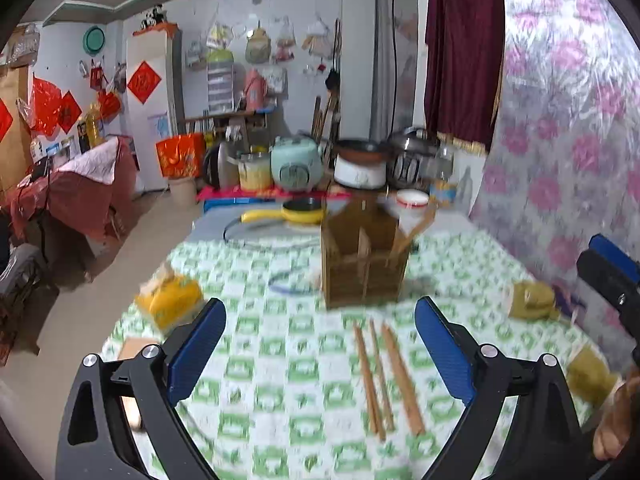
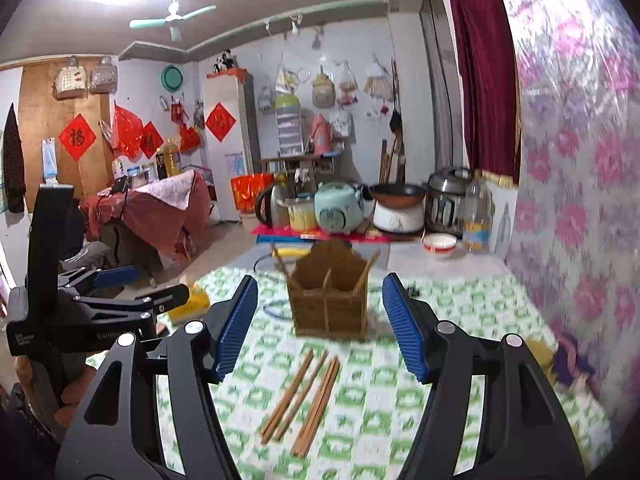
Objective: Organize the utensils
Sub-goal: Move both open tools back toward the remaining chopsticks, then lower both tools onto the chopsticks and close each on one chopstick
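Note:
Several wooden chopsticks (image 1: 384, 376) lie loose on the green-checked tablecloth, also in the right wrist view (image 2: 304, 396). Behind them stands a brown wooden utensil holder (image 1: 366, 260) with compartments; chopsticks stick out of it (image 2: 330, 294). My left gripper (image 1: 320, 348) is open and empty, above the table, with the loose chopsticks between its fingers toward the right one. My right gripper (image 2: 320, 324) is open and empty, above the loose chopsticks. The left gripper shows at the left of the right wrist view (image 2: 120, 276), the right gripper at the right edge of the left wrist view (image 1: 612, 272).
A yellow tissue pack (image 1: 170, 296) lies at the table's left edge. An olive cloth (image 1: 532, 300) lies at the right by the floral wall. A yellow pan (image 1: 296, 212), a bowl (image 2: 439, 244), cookers and a kettle stand at the table's far end.

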